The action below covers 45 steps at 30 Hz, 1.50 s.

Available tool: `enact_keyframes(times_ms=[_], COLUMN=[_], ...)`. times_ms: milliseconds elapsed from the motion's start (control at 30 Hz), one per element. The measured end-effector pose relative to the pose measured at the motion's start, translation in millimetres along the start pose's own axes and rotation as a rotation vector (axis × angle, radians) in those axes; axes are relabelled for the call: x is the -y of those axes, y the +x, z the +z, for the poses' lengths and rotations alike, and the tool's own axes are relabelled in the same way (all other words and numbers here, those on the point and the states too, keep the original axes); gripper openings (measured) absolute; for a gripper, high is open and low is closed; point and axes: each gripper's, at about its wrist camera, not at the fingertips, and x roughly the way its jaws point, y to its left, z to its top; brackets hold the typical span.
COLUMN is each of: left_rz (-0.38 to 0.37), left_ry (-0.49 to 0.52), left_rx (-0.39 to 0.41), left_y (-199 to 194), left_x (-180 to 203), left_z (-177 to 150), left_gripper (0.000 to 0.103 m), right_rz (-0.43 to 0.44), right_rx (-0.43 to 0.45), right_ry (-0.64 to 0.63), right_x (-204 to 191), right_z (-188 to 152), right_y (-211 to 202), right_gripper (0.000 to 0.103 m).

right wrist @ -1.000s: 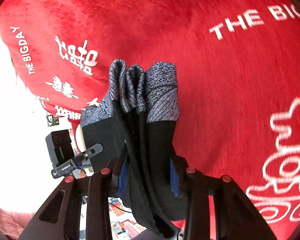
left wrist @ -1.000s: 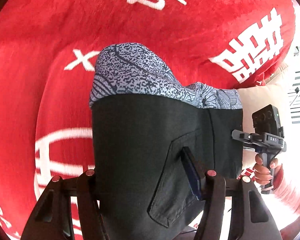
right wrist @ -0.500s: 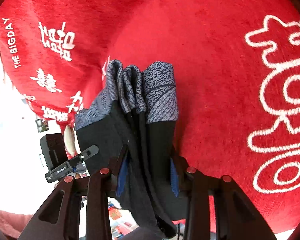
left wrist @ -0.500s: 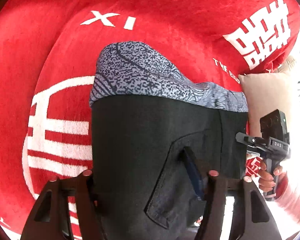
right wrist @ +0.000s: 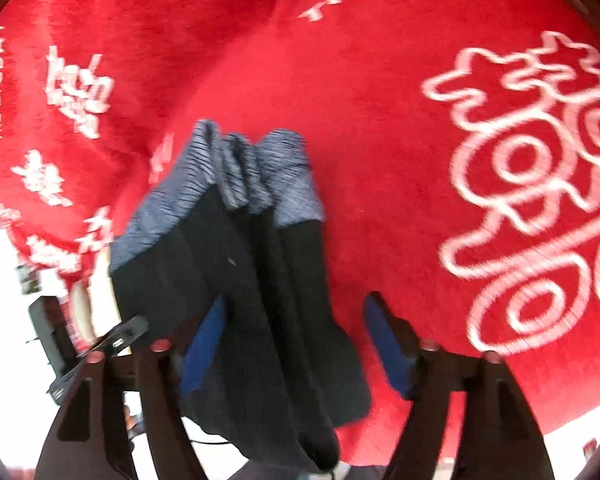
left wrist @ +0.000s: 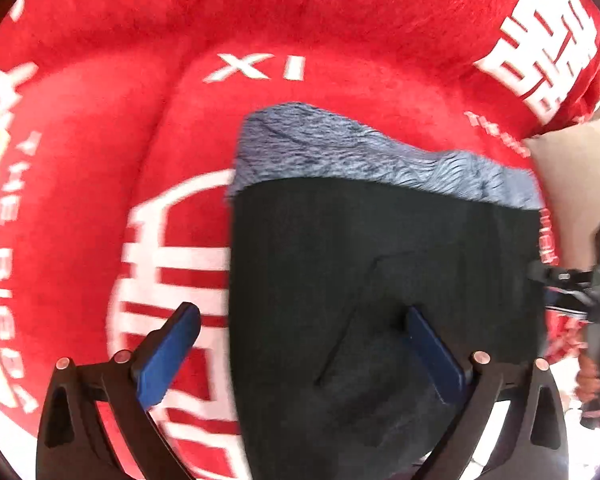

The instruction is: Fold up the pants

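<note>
I judge this to be the release at the end of a fold. The pants (left wrist: 380,280), black with a grey patterned band along the far edge, lie on the red blanket (left wrist: 300,32) in a compact stack; the right wrist view shows several layers bunched together at that far edge.

Left gripper (left wrist: 300,344): jaws spread wide. One blue pad stands over bare blanket to the left of the cloth; the other stands over the black fabric near a stitched pocket. I see no cloth pinched between them. The near edge of the pants runs under this gripper and out of the bottom of the frame.

Right gripper (right wrist: 296,344): jaws also spread. The stacked edge of the pants (right wrist: 236,264) lies between them, close against the left pad and apart from the right one. Whether the left pad touches the fabric I cannot tell, as the frame is blurred by motion.

The pants appear to hang partly off the near edge of the blanket in the right wrist view, though the blur leaves this uncertain.

Next move, in my judgement: draw both grippers back clear of the cloth without snagging a layer, then check whether the stack needs one more fold or only squaring. The risk is a pad dragging the top layer and opening the fold.
</note>
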Motion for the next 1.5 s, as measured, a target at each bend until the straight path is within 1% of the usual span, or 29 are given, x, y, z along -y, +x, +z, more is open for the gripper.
enact_keyframes(times_ms=[100, 233, 333, 400, 433, 500, 567, 700, 800, 933, 1033, 1167, 1267, 1400, 1500], left_rz=[0.042, 0.119, 0.15, 0.162, 0.164, 0.167, 0.182, 0.194, 0.22, 0.247, 0.253, 0.264, 0.262, 0.279, 0.28], left_ry=[0.017, 0.054, 0.071, 0.079, 0.082, 0.091, 0.094, 0.094, 0.095, 0.096, 0.091, 0.085, 0.08, 0.103, 0.103], left_rx=[0.003, -0.003, -0.014, -0.014, -0.013, -0.01, 0.002, 0.031, 0.048, 0.023, 0.031, 0.034, 0.02, 0.028, 0.023], left_y=[-7.6, -18.1, -28.3, -35.4, -41.0, -53.0, -66.3, -92.4, -109.1, -124.6, -139.7, -150.6, -153.0, -157.6, -158.6], left_x=[0.3, 8.4, 15.8, 23.7, 27.6, 35.5, 44.0, 57.4, 62.1, 62.7, 61.7, 60.0, 59.6, 62.1, 62.3], left_z=[-8.8, -23.3, -35.5, -42.9, -47.6, -55.7, -63.5, -73.0, -78.4, -86.0, -92.3, -100.5, -106.4, -111.8, -114.3], left_gripper=[0.102, 0.102, 0.102, 0.102, 0.102, 0.102, 0.102, 0.102, 0.102, 0.102, 0.102, 0.102, 0.102, 0.102, 0.102], right_rz=[-0.086, -0.228, -0.294, -0.331, -0.354, -0.377, -0.391, -0.423, -0.415, -0.415, -0.426, -0.436, -0.449, -0.464, -0.46], right_rx=[0.023, 0.077, 0.098, 0.127, 0.143, 0.16, 0.169, 0.16, 0.159, 0.158, 0.166, 0.179, 0.169, 0.166, 0.17], right_ry=[-0.006, -0.039, -0.051, -0.069, -0.087, -0.113, -0.132, -0.167, -0.18, -0.194, -0.216, -0.238, -0.259, -0.29, -0.291], right_x=[-5.9, -14.4, -22.5, -28.9, -34.5, -43.2, -53.2, -74.8, -86.5, -106.1, -119.3, -134.1, -140.7, -147.0, -151.4], right_z=[-9.8, -28.0, -40.9, -51.6, -58.7, -69.4, -81.6, -102.8, -116.3, -132.7, -142.8, -155.3, -160.8, -164.9, -166.2], right_y=[-9.8, -28.1, -37.6, -45.8, -50.9, -56.9, -63.5, -73.6, -81.7, -90.4, -94.6, -100.2, -101.4, -104.3, -108.3], right_gripper=[0.082, 0.084, 0.09, 0.097, 0.103, 0.103, 0.103, 0.103, 0.103, 0.103, 0.103, 0.103, 0.103, 0.103, 0.103])
